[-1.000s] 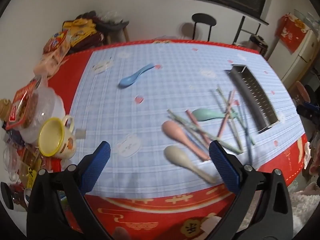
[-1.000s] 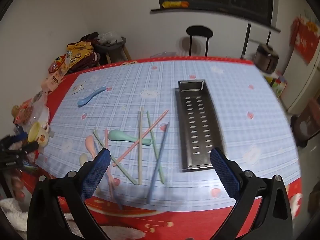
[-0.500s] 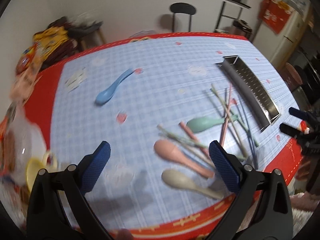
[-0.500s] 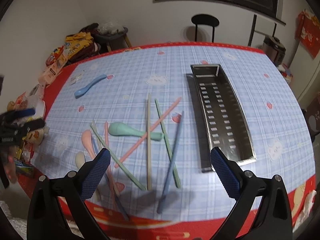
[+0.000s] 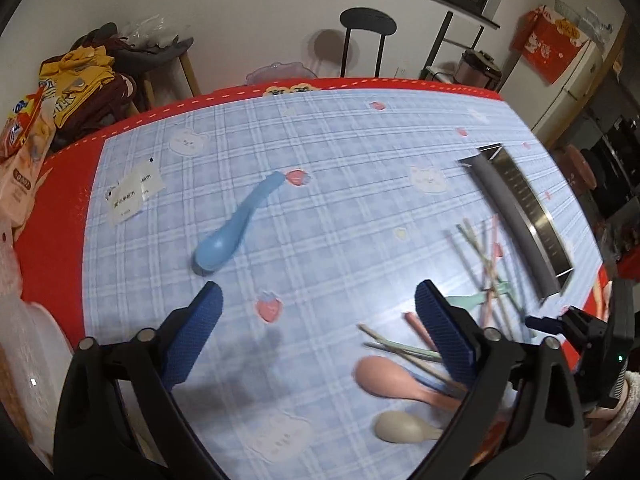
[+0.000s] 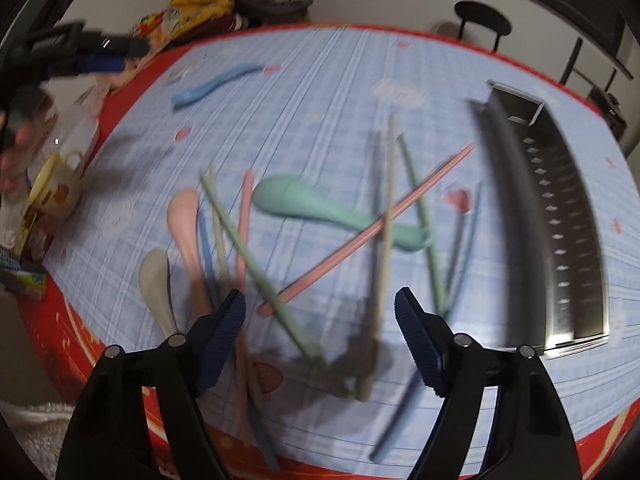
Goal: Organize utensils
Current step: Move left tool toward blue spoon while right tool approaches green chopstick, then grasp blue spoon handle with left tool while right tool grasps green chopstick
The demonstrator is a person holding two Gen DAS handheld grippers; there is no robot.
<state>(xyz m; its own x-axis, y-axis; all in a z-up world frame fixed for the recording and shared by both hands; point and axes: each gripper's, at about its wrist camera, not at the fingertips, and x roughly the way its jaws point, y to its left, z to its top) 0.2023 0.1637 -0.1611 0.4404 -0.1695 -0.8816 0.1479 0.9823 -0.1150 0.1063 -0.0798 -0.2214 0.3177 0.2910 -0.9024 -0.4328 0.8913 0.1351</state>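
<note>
A blue spoon [image 5: 236, 227] lies alone on the checked cloth, just beyond my left gripper [image 5: 318, 300], whose jaws are closing with nothing between them. To its right lie a pink spoon [image 5: 396, 378], a beige spoon [image 5: 404, 427], a green spoon and crossed chopsticks. My right gripper [image 6: 320, 306] hangs low over the chopstick pile [image 6: 384, 220], its jaws closing with only chopstick ends below them, none gripped. The green spoon [image 6: 312, 202] lies under a pink chopstick [image 6: 360, 236]. The steel tray [image 6: 560, 216] stands to the right.
A yellow cup [image 6: 56, 186], a clear container and snack bags crowd the table's left edge. A white paper packet [image 5: 134, 194] lies near the blue spoon. A black chair [image 5: 368, 26] stands behind the table. The red table edge runs close below both grippers.
Both grippers dropped closer to the table and their jaws narrowed. The left one swung left toward the blue spoon; the right one came down over the chopstick pile.
</note>
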